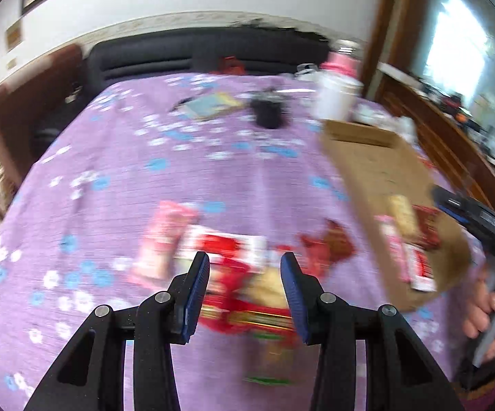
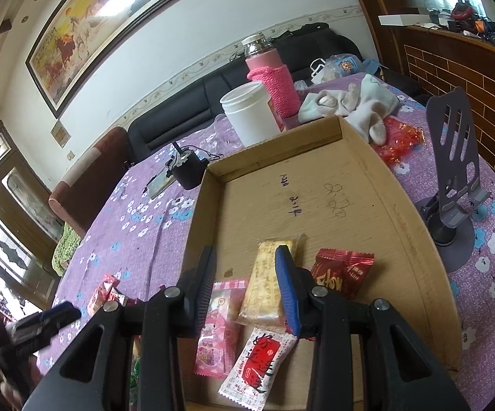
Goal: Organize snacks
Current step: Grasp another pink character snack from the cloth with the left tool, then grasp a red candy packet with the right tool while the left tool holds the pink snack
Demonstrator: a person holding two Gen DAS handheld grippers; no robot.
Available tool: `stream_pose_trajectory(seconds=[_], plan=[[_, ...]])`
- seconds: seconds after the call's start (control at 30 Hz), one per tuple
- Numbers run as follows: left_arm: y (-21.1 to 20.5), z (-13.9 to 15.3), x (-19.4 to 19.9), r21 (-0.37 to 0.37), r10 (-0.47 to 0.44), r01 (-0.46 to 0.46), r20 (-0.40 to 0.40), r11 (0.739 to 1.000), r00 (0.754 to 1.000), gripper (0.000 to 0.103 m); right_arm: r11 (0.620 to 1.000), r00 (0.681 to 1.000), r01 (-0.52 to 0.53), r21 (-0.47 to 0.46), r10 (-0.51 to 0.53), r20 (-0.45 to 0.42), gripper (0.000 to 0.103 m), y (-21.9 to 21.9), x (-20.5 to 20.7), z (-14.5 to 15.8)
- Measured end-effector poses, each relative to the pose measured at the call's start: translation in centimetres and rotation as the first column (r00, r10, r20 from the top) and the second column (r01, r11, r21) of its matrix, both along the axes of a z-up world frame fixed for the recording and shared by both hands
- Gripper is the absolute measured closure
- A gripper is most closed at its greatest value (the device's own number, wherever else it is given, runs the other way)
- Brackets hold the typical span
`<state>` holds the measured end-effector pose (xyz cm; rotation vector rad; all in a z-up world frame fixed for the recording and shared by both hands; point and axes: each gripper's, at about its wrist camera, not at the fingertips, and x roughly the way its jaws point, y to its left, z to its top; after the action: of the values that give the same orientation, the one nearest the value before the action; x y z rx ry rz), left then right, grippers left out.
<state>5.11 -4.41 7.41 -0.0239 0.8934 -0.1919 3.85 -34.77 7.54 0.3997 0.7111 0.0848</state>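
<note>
Left wrist view, blurred: the left claw [image 1: 244, 269] tilts down over the purple cloth [image 1: 144, 171], jaws parted and clasping nothing. A heap of red snacks [image 1: 240, 291] lies on the cloth under and between its pads, a pink packet [image 1: 165, 239] at 10 o'clock, the box [image 1: 367, 157] at 2 o'clock. A hand [image 1: 490, 322] grips the other handle at 3 o'clock.

Right wrist view: the right claw [image 2: 244, 257] hangs released above the box [image 2: 316, 185]. Below it lie a yellow bar [image 2: 268, 274], a pink pack [image 2: 216, 328], a white-red sachet [image 2: 257, 363] and, at 3 o'clock, a red wrapper [image 2: 340, 274].
</note>
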Motion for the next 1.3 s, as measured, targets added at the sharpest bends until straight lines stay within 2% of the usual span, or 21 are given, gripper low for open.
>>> stream_pose_trajectory(seconds=[0.2, 0.33, 0.47, 0.53, 0.57, 0.67, 0.8, 0.87, 0.97, 1.07, 1.17, 1.23, 1.3], plan=[[4.9, -2.9, 3.9, -0.013, 0.132, -0.134, -0.100, 0.991, 0.986, 0.057, 1.000, 1.000, -0.011, -0.005, 0.011, -0.003, 0.068, 0.4, 0.0, -0.1], [5.7, -5.1, 5.1, -0.012, 0.151, -0.154, -0.140, 0.988, 0.979, 0.057, 1.000, 1.000, -0.021, -0.008, 0.021, -0.004, 0.068, 0.7, 0.0, -0.2], [5.1, -5.9, 5.5, 0.031, 0.161, -0.159, -0.112, 0.987, 0.981, 0.057, 0.999, 0.999, -0.041, -0.014, 0.041, -0.004, 0.068, 1.3, 0.0, -0.2], [4.4, -6.1, 5.6, 0.081, 0.161, -0.155, -0.083, 0.985, 0.983, 0.063, 0.998, 0.998, -0.063, -0.018, 0.063, -0.005, 0.068, 1.9, -0.1, -0.2], [4.2, -6.1, 5.6, 0.107, 0.170, -0.162, -0.067, 0.981, 0.983, 0.071, 0.997, 0.997, -0.076, -0.021, 0.076, -0.004, 0.068, 2.2, -0.1, -0.2], [4.4, -6.0, 5.8, 0.111, 0.180, -0.174, -0.051, 0.979, 0.982, 0.071, 0.989, 0.989, -0.147, -0.004, 0.147, 0.005, 0.068, 3.6, -0.3, 0.0], [5.1, -6.1, 6.0, 0.150, 0.201, -0.196, -0.017, 0.969, 0.980, 0.071, 0.957, 0.960, -0.272, 0.101, 0.278, -0.045, 0.063, 6.6, -0.2, -0.4], [5.7, -6.1, 6.1, 0.119, 0.203, -0.198, -0.030, 0.973, 0.979, 0.071, 0.934, 0.937, -0.320, 0.160, 0.336, -0.090, 0.062, 8.5, -0.1, -0.8], [5.9, -6.1, 6.3, 0.105, 0.209, -0.204, -0.036, 0.973, 0.977, 0.071, 0.931, 0.927, -0.296, 0.213, 0.334, -0.169, 0.061, 10.5, 0.4, -1.3], [5.7, -6.1, 6.2, 0.116, 0.209, -0.204, -0.031, 0.972, 0.977, 0.071, 0.940, 0.920, -0.260, 0.219, 0.310, -0.240, 0.061, 12.4, 1.1, -1.8], [6.0, -6.1, 6.2, 0.094, 0.211, -0.206, -0.041, 0.974, 0.977, 0.071, 0.963, 0.921, -0.181, 0.201, 0.237, -0.309, 0.056, 13.8, 1.8, -2.3], [6.2, -6.0, 6.2, 0.081, 0.213, -0.209, -0.047, 0.974, 0.976, 0.071, 0.979, 0.921, -0.119, 0.168, 0.172, -0.349, 0.046, 14.2, 2.1, -2.6], [6.3, -6.0, 6.2, 0.075, 0.215, -0.211, -0.050, 0.975, 0.975, 0.071, 0.983, 0.922, -0.050, 0.179, 0.114, -0.369, 0.044, 14.0, 2.4, -3.2]])
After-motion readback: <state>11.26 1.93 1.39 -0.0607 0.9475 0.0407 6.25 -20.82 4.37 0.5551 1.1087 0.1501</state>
